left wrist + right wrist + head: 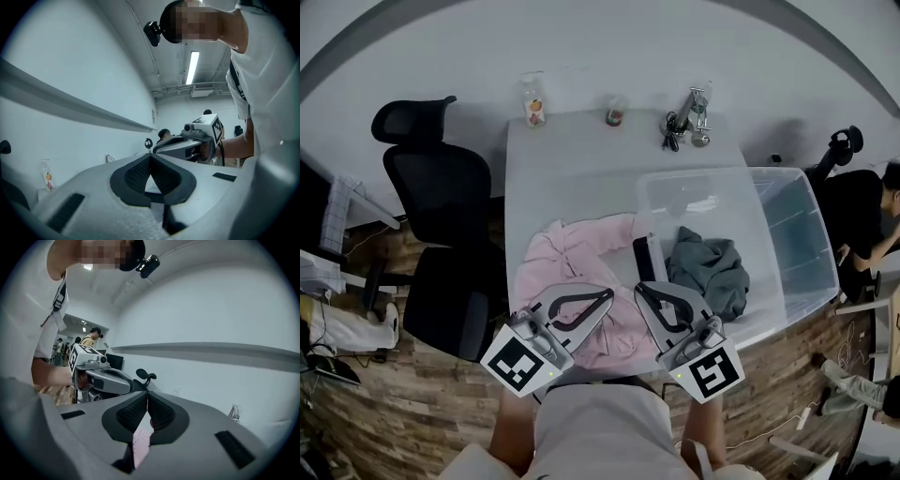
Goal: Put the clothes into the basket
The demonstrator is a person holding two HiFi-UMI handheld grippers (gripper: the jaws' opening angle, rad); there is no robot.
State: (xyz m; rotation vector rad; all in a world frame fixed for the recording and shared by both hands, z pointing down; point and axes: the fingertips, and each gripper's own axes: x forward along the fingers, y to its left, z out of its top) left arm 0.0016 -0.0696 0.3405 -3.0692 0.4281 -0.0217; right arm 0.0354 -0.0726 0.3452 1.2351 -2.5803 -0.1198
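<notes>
Pink garment (572,262) left heaped at table (572,159) front edge, just beside clear basket (787,202). Grey garment (712,272) already lodged inside. Left gripper (607,296) and right gripper (640,290) held over pink cloth, both clenched, nothing pinched. Probably poised for pickup.

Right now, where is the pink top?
In the head view, the pink top lies on the white table, left of the clear basket.

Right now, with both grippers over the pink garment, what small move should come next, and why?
Probably open both grippers first. The left gripper and right gripper are shut above the pink garment, which lies on the table outside the basket; shut jaws cannot take the cloth.
</notes>
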